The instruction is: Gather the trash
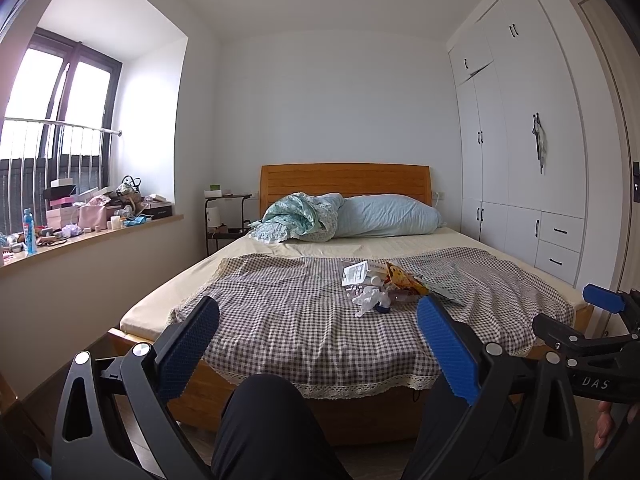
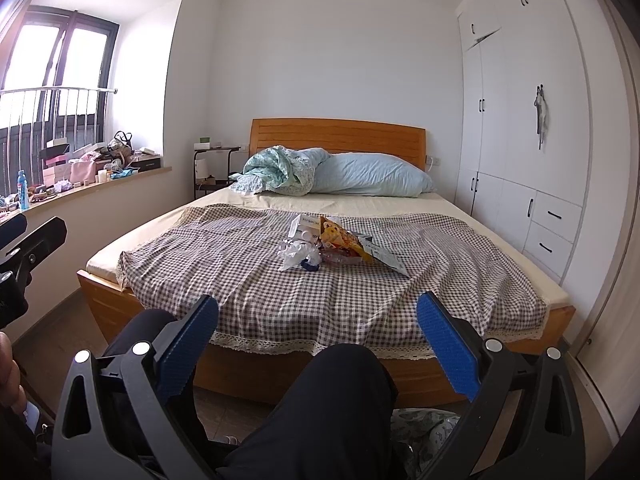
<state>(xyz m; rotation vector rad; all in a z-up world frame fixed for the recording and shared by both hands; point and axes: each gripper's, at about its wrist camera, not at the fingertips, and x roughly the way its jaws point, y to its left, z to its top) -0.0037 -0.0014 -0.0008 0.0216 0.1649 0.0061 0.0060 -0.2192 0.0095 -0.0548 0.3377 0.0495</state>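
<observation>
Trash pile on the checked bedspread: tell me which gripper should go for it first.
Right, narrowly. The pile of wrappers and crumpled white paper sits nearly centred ahead of the open right gripper; in the left view it lies towards the right finger of the open left gripper. Both are far away.

- wooden bed point(image 2: 304, 364), checked cloth point(image 2: 248, 272) spread over foot end
- blue pillow point(image 2: 372, 176) and crumpled quilt point(image 2: 280, 172) at headboard point(image 2: 336, 136)
- white wardrobe point(image 2: 520, 128), right wall
- cluttered windowsill point(image 1: 92, 236), left
- black side table point(image 1: 224, 216) beside bed
</observation>
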